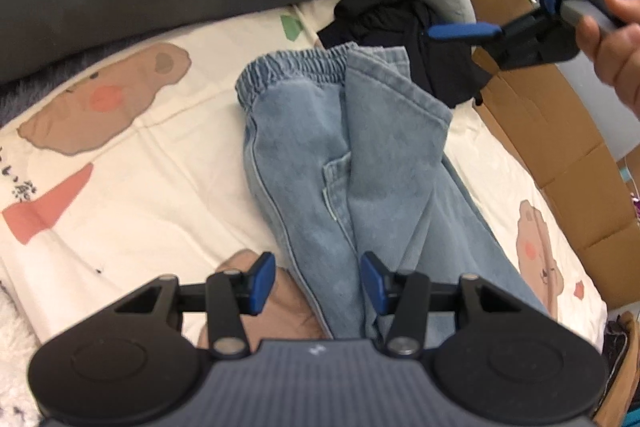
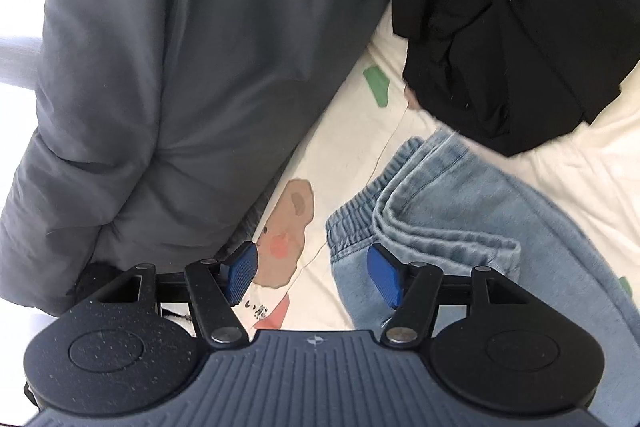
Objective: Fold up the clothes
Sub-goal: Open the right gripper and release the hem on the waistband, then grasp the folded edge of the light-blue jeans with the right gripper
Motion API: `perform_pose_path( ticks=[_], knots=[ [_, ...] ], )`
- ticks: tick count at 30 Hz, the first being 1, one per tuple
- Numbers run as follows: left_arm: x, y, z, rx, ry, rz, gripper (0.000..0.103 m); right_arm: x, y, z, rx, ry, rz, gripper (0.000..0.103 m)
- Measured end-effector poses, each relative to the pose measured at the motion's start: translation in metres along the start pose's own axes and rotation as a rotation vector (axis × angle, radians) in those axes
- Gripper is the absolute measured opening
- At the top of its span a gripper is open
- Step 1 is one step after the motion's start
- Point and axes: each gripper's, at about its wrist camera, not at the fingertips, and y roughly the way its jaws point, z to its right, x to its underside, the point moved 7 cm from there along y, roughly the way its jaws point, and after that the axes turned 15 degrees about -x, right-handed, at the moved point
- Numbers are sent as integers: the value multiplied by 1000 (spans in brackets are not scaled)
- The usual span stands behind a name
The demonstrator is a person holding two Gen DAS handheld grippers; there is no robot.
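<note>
The puffy dark grey duvet runs out of frame. Light blue elastic-waist denim trousers lie folded lengthwise on the cream bear-print sheet; its black lettering's unreadable. Left gripper and right gripper both gape, holding nothing.

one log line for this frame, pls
phase: mid-fold | jeans: legs doubled up to waistband, lying on sheet | left gripper: open, empty | right gripper: open, empty

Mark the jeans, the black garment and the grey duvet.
jeans (image 1: 304, 195): left wrist view, mid leg.
black garment (image 2: 512, 39): right wrist view, centre of pile.
grey duvet (image 2: 192, 59): right wrist view, middle.
</note>
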Motion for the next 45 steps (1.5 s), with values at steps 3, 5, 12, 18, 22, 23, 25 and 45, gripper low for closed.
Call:
perform_pose_path(
  ticks=[3,5,12,18,22,23,25,45],
  knots=[
    [-8,-4,7,-12,9,24,52,-5,-14,8,11,-27,30,66],
    [-12,-5,15,-19,21,41,57,-2,-25,18,20,-23,46,66],
    [-27,3,57,-37,84,83,59,14,-60,46,42,-50,104,66],
    [-44,14,82,-50,67,98,59,45,-84,84,25,-45,201,66],
    [-61,17,96,-70,91,104,58,70,-88,117,39,-24,253,65],
    [-66,18,98,-73,90,94,56,76,-87,124,42,-21,258,64],
    [-75,20,100,-80,87,74,55,88,-81,134,27,-17,268,64],
    [-99,12,82,-71,56,38,55,112,-11,124,-89,-149,344,57]
  ],
)
